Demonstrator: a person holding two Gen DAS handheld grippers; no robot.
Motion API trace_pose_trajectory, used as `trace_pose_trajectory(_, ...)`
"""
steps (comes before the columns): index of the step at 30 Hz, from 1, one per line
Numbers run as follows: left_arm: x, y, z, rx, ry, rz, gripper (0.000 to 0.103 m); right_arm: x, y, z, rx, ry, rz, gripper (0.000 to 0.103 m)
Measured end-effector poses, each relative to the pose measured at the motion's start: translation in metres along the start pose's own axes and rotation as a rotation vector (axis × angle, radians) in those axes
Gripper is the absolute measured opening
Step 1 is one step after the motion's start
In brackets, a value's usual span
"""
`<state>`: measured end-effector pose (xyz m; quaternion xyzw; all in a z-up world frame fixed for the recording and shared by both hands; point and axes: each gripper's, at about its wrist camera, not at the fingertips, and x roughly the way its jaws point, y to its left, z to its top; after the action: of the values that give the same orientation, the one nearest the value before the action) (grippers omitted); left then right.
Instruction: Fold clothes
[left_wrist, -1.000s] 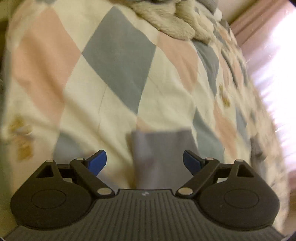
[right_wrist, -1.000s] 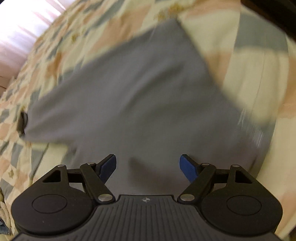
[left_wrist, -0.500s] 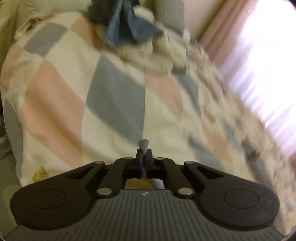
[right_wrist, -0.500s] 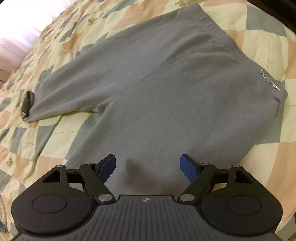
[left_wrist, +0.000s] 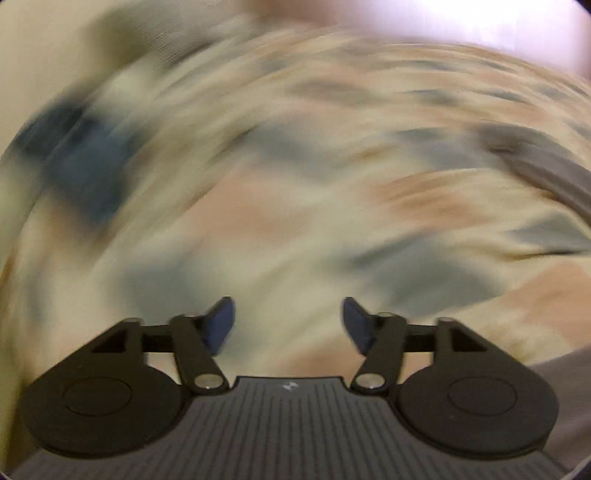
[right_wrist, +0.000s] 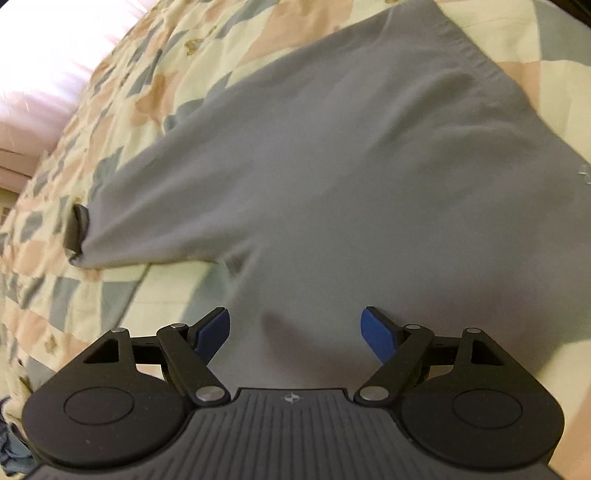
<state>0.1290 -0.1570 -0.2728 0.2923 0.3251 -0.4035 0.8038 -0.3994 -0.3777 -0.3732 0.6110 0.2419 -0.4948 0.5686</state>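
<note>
Grey trousers (right_wrist: 332, 166) lie spread on a patchwork quilt (right_wrist: 92, 295), one leg reaching left to its cuff (right_wrist: 75, 230), the waistband at the upper right. My right gripper (right_wrist: 295, 330) is open and empty just above the near leg. My left gripper (left_wrist: 288, 321) is open and empty over the quilt (left_wrist: 258, 221); that view is badly blurred by motion. A grey strip, likely the trousers (left_wrist: 546, 173), shows at its right edge.
A dark blue blurred heap (left_wrist: 81, 162) lies at the left of the left wrist view. Bright pink curtains (right_wrist: 33, 85) stand beyond the bed's far side. Blue cloth (right_wrist: 11, 454) shows at the right wrist view's lower left corner.
My left gripper was shut half a second ago and is now open, swinging fast across the quilt. My right gripper stayed open and moved closer over the trousers.
</note>
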Motion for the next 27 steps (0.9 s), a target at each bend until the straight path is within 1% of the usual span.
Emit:
trace_pose_trajectory(1,0.014,-0.028,0.025,0.065,-0.033,-0.086,0.071,0.004,0.003,0.002,0.002,0.001,0.004,0.080)
trace_pose_trajectory(2,0.030,-0.053,0.050,0.101,-0.057,-0.177,0.070,0.008,0.006,0.004,0.007,0.001,0.007,0.080)
trace_pose_trajectory(4,0.071,-0.086,0.097,0.043,-0.064,-0.369,0.070,0.016,0.011,0.006,0.024,-0.004,0.012,0.082)
trace_pose_trajectory(6,0.121,-0.104,0.139,-0.099,-0.026,-0.517,0.071,0.020,0.013,0.008,0.056,-0.022,0.019,0.082)
trace_pose_trajectory(7,0.149,-0.108,0.156,-0.198,0.013,-0.576,0.072,0.021,0.012,0.008,0.072,-0.035,0.019,0.083)
trace_pose_trajectory(9,0.201,-0.112,0.179,-0.403,0.086,-0.673,0.073,0.022,0.012,0.007,0.103,-0.059,0.010,0.083)
trace_pose_trajectory(10,0.224,-0.114,0.189,-0.484,0.116,-0.705,0.073,0.023,0.012,0.005,0.120,-0.072,0.004,0.083)
trace_pose_trajectory(12,0.260,-0.119,0.201,-0.554,0.147,-0.712,0.073,0.024,0.014,0.001,0.148,-0.096,-0.012,0.084)
trace_pose_trajectory(14,0.286,-0.127,0.208,-0.580,0.162,-0.702,0.073,0.025,0.018,-0.005,0.162,-0.118,-0.034,0.085)
trace_pose_trajectory(16,0.306,-0.130,0.211,-0.594,0.192,-0.721,0.067,0.027,0.024,-0.009,0.160,-0.134,-0.058,0.086)
trace_pose_trajectory(17,0.316,-0.131,0.212,-0.601,0.207,-0.730,0.046,0.028,0.026,-0.011,0.158,-0.141,-0.069,0.086)
trace_pose_trajectory(18,0.321,-0.129,0.216,-0.608,0.205,-0.737,0.008,0.029,0.029,-0.013,0.160,-0.145,-0.079,0.086)
trace_pose_trajectory(19,0.317,-0.120,0.224,-0.616,0.173,-0.739,0.000,0.030,0.030,-0.014,0.165,-0.148,-0.088,0.086)
trace_pose_trajectory(25,0.294,-0.066,0.277,-0.662,-0.023,-0.745,0.000,0.033,0.040,-0.014,0.177,-0.146,-0.140,0.086)
trace_pose_trajectory(26,0.290,-0.053,0.287,-0.673,-0.064,-0.723,0.000,0.033,0.041,-0.014,0.179,-0.143,-0.146,0.086)
trace_pose_trajectory(27,0.288,-0.038,0.299,-0.677,-0.082,-0.678,0.000,0.034,0.042,-0.013,0.180,-0.138,-0.152,0.086)
